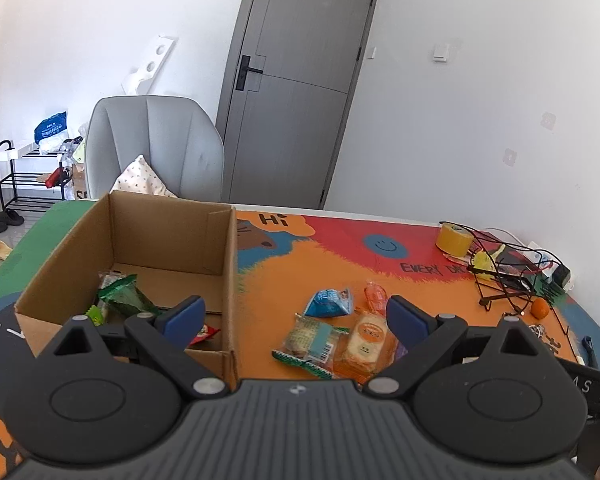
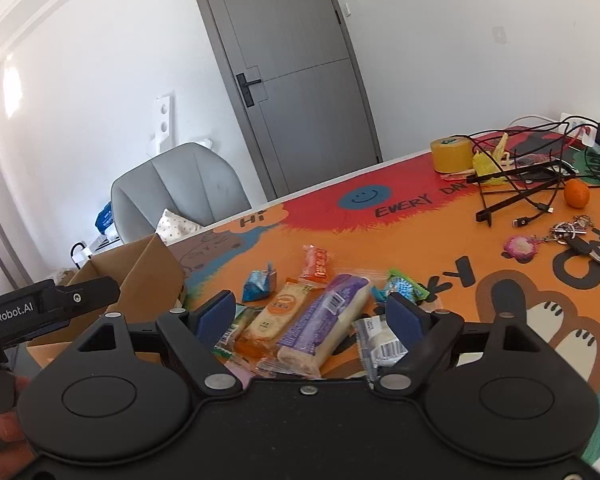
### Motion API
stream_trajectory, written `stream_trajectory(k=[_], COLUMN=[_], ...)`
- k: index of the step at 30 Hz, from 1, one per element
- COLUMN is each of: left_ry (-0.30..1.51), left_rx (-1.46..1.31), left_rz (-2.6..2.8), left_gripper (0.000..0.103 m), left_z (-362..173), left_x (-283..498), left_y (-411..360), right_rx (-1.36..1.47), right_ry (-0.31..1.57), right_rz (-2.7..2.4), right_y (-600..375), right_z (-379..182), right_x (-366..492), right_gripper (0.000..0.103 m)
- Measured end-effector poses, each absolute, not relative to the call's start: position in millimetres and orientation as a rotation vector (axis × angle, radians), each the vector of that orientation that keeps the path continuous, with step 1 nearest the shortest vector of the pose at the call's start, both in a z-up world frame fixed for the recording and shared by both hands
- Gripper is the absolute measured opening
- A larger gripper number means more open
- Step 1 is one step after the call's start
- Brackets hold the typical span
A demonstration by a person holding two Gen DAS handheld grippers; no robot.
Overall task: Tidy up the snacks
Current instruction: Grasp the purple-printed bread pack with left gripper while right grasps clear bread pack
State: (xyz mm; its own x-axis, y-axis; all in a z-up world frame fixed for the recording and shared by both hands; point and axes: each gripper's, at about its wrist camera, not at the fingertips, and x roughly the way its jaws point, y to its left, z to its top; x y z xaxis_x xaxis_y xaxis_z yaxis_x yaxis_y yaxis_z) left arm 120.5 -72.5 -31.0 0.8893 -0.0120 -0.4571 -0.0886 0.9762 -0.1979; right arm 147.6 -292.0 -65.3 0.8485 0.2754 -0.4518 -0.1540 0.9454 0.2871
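A cardboard box [image 1: 172,236] stands on the table at the left, with green-wrapped snacks [image 1: 126,300] and a red packet [image 1: 204,332] inside. Loose snacks lie on the mat to its right: a blue packet [image 1: 328,302], an orange cracker pack [image 1: 366,344] and a green-edged pack [image 1: 310,340]. My left gripper [image 1: 294,318] is open and empty, above the box's right wall. My right gripper [image 2: 312,312] is open and empty over a purple bar [image 2: 326,318], an orange cracker pack [image 2: 278,312] and a white packet [image 2: 380,340].
A colourful mat [image 2: 380,216] covers the table. At the far right lie a yellow tape roll [image 2: 452,154], a black wire stand with cables [image 2: 520,184], an orange [image 2: 577,193] and keys [image 2: 572,236]. A grey chair [image 1: 152,144] stands behind the box.
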Motion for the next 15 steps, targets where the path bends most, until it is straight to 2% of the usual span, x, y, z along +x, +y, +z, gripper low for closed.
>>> stream_trajectory(k=[15], left_ry=[0.529], left_rx=[-0.146], left_rz=[-0.001], left_gripper=[0.096], left_z=[-51], left_x=[129], left_y=[-120], right_rx=[0.289], right_ry=[0.522], right_rz=[0.151], right_y=[-338], right_z=[-82], right_x=[145], right_gripper=[0.082])
